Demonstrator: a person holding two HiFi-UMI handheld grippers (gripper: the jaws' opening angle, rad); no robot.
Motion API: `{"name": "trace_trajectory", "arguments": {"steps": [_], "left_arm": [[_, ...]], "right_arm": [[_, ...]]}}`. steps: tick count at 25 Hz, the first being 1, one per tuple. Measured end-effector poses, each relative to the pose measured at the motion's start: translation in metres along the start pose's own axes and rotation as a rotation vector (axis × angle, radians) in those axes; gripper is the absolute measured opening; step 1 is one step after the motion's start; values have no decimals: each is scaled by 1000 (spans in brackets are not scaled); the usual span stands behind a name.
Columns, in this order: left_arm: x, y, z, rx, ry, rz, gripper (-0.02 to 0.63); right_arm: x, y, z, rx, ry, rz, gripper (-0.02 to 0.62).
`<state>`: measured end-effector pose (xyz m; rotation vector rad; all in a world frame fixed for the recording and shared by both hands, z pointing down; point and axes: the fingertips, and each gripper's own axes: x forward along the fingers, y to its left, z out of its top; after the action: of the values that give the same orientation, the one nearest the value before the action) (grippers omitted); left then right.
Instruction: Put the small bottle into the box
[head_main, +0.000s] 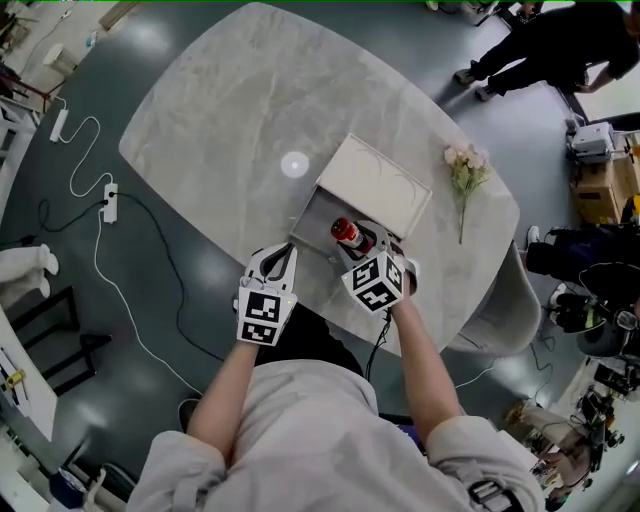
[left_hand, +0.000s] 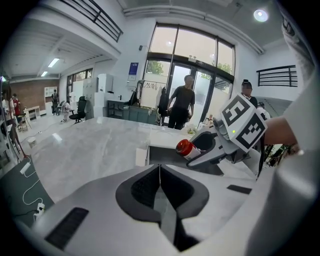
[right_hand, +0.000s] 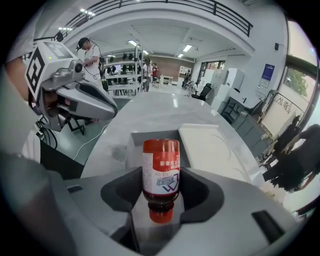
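The right gripper (right_hand: 161, 189) grips the small bottle (right_hand: 161, 170) by its body, cap toward the hand and base aimed into the open box (head_main: 315, 222) just beyond, while the left gripper (left_hand: 159, 172), closed and empty, hangs near-left of the box.

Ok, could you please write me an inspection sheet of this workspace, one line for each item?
Surface: grey stone-pattern table.
Job's things: small bottle held at the open box, not released; the lid is folded back.
Clutter: flower sprig lying on the table, right of the box.
Grippers: left gripper fingers together, empty; right gripper fingers closed on the small bottle.
Cables: power strip with white cable on the floor, left of the table.
Surroundings: person standing beyond the table; open hall with shelves and glass doors.
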<state>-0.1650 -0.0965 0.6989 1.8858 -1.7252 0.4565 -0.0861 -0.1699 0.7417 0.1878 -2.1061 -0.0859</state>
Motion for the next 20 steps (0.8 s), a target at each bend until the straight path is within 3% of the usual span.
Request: {"name": "trace_trajectory", "arguments": {"steps": [20], "left_arm": [[5, 7, -10, -32, 49, -18, 26]], "right_arm": [[42, 10, -34, -4, 205, 104, 233]]}}
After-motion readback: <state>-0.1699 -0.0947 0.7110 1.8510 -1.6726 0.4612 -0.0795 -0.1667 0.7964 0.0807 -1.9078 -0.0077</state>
